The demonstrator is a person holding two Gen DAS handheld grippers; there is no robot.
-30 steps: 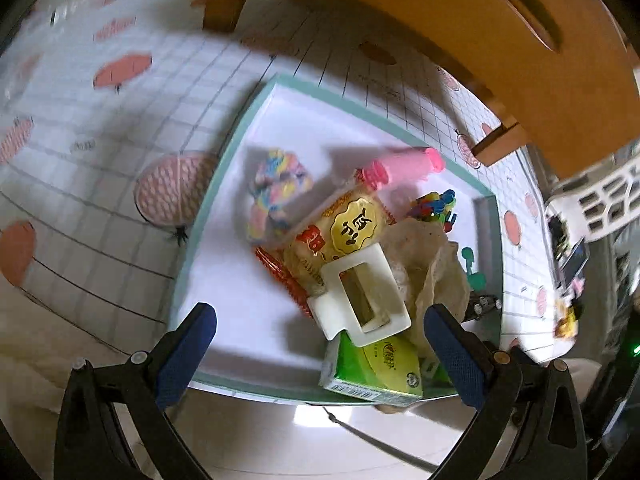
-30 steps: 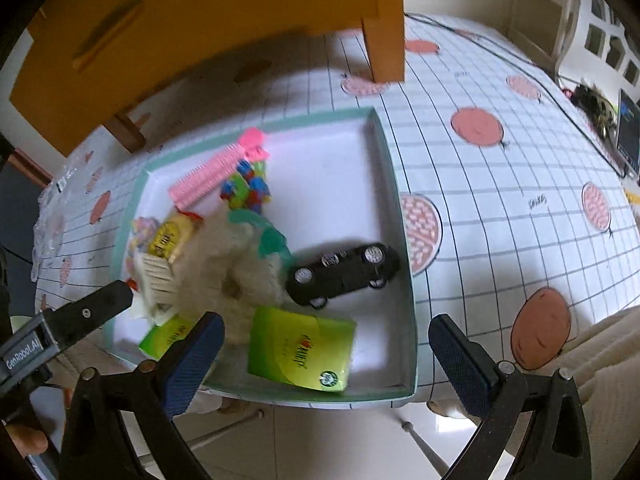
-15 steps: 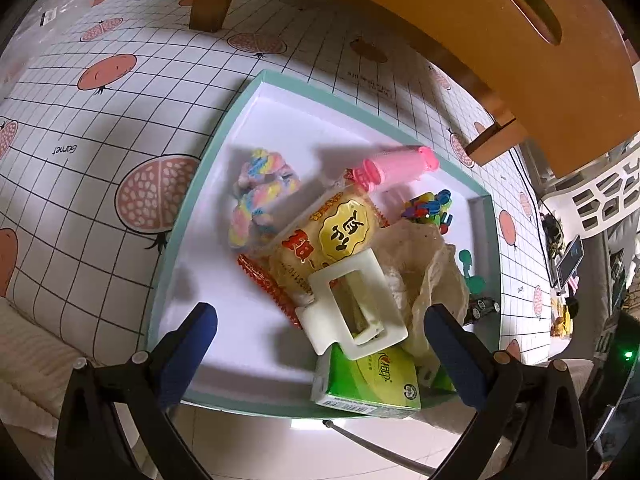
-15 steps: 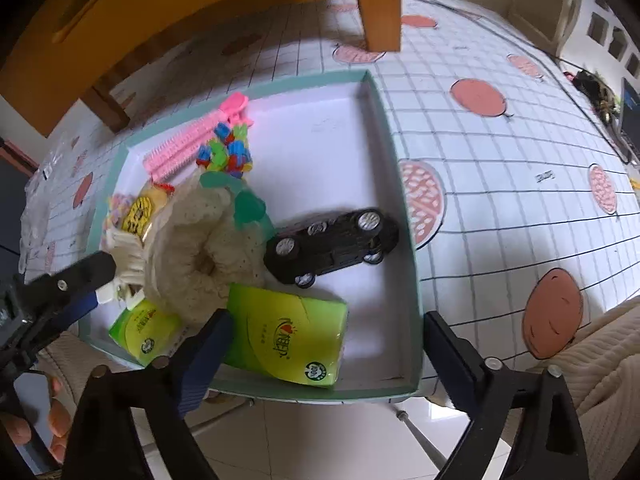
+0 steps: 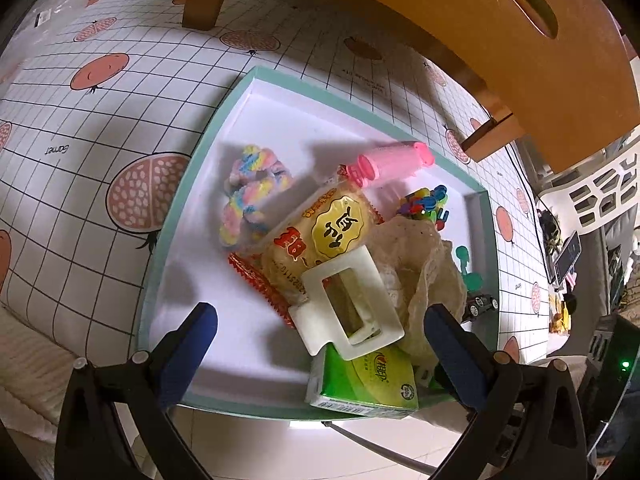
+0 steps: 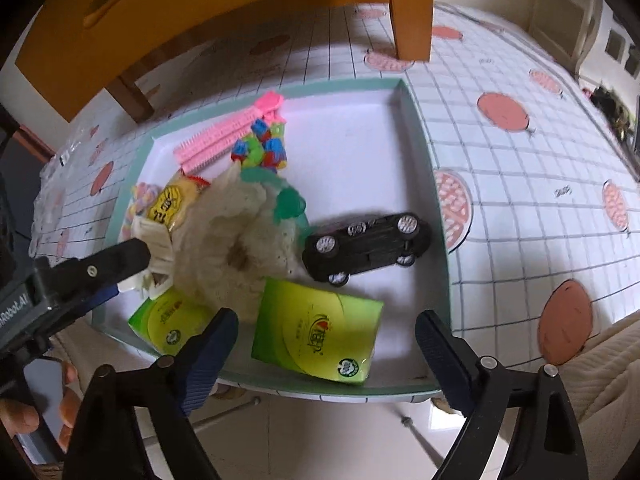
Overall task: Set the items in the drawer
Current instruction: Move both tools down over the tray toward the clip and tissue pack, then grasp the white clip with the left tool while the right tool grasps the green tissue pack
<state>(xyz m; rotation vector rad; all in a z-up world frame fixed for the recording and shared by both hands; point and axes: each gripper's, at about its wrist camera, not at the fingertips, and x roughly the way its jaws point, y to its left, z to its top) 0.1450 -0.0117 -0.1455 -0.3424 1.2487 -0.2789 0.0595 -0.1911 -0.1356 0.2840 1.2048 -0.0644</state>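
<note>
From the left wrist, the left gripper (image 5: 320, 328) is hanging with its jaws spread wide over a white hair clip (image 5: 352, 300), not touching it. The clip is lying on a snack packet (image 5: 320, 236) inside the tray (image 5: 168, 240).

From the right wrist, the right gripper (image 6: 328, 340) is closing its jaws around a green tissue pack (image 6: 316, 336) in the tray's near corner, the pads not yet pressing it. A black toy car (image 6: 368, 246) is lying just beyond.

The left claw (image 5: 320, 332) hangs open above the white clip (image 5: 348, 300).
</note>
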